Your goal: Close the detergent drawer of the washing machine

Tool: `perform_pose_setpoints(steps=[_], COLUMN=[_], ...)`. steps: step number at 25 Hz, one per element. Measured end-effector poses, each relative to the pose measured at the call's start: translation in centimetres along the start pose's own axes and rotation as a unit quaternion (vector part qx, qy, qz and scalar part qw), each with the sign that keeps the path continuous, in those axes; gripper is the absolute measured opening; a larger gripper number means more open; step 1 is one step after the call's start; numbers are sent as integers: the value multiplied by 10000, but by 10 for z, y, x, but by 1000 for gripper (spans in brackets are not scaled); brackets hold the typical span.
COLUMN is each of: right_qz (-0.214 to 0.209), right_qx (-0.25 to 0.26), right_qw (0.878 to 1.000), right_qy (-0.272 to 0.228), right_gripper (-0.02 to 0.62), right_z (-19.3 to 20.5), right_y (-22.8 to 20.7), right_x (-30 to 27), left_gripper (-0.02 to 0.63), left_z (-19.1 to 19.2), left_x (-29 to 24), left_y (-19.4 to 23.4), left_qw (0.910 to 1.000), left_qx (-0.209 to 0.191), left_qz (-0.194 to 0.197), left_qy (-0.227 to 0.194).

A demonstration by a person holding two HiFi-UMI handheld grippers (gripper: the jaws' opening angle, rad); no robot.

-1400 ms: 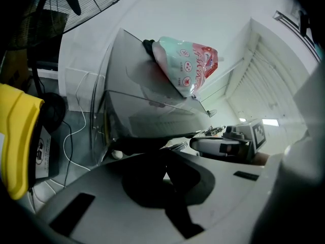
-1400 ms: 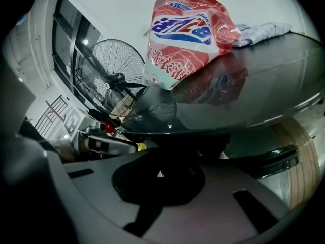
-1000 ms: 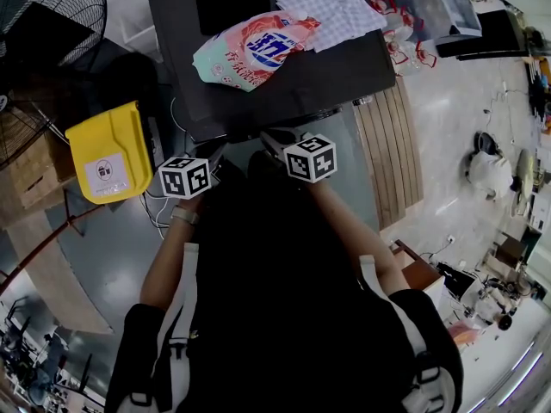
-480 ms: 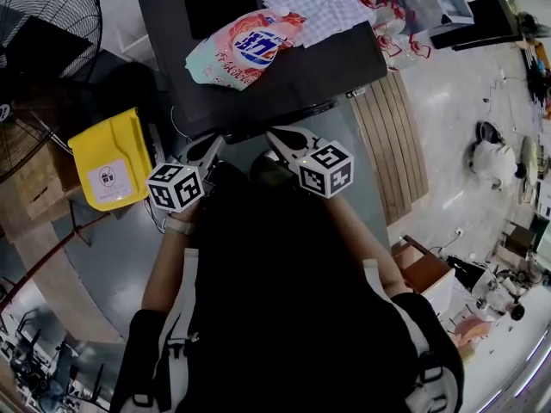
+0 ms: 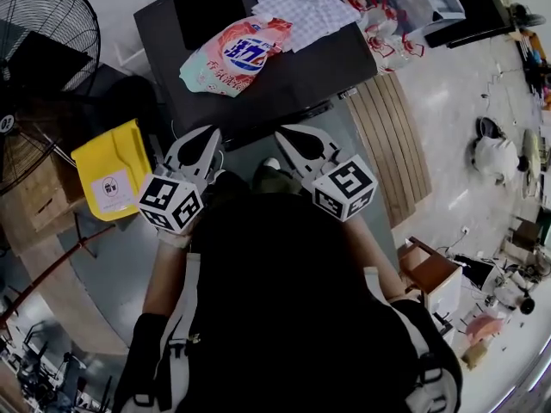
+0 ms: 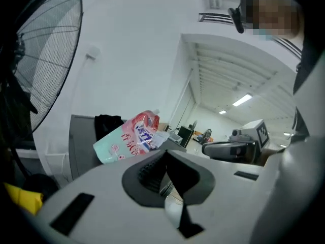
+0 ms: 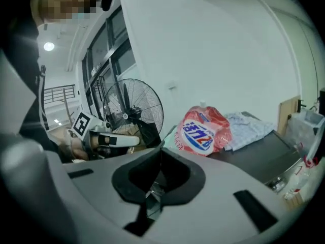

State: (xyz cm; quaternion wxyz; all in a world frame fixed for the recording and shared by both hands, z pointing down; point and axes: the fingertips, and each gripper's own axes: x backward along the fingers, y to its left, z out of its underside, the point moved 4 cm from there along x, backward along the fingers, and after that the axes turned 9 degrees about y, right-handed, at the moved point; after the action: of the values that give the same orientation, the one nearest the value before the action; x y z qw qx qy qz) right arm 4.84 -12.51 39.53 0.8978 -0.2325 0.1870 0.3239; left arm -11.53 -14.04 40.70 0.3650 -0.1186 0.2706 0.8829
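**Washing machine** (image 5: 284,84): dark top, far from the person. A detergent pouch (image 5: 234,54) and a checked cloth (image 5: 301,3) lie on it.

**Detergent drawer:** on the machine's near front, hidden from view. Nothing plainly juts past the near edge.

**Left gripper** (image 5: 211,133), **right gripper** (image 5: 281,133): jaws together, empty, near that edge, touching nothing.

**Status:** closure unconfirmed, possibly already done.
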Motion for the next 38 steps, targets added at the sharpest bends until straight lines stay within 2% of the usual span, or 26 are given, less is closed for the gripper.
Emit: perform_pose_setpoints(steps=[7, 13, 20, 24, 38], right_qz=[160, 352, 283, 216, 192], right_qx=[405, 950, 1067, 942, 731], right_qw=[9980, 9930, 9908, 9918, 9947], right_qy=[-466, -602, -781, -841, -693], right_gripper=[17, 17, 17, 17, 17], right_z=[-30, -41, -46, -46, -38], right_y=[14, 23, 23, 16, 5], right_x=[32, 43, 46, 47, 41], left_gripper=[12, 12, 11, 11, 11], left_z=[-30, -46, -47, -45, -44], left_x=[11, 18, 17, 16, 15], left_y=[-34, -51, -52, -50, -49], left_qw=[9950, 9884, 9875, 9884, 9908], left_qx=[-920, -1379, -1453, -1396, -1232], left_qz=[26, -63, -71, -128, -92], left_qy=[-396, -625, -612, -590, -552])
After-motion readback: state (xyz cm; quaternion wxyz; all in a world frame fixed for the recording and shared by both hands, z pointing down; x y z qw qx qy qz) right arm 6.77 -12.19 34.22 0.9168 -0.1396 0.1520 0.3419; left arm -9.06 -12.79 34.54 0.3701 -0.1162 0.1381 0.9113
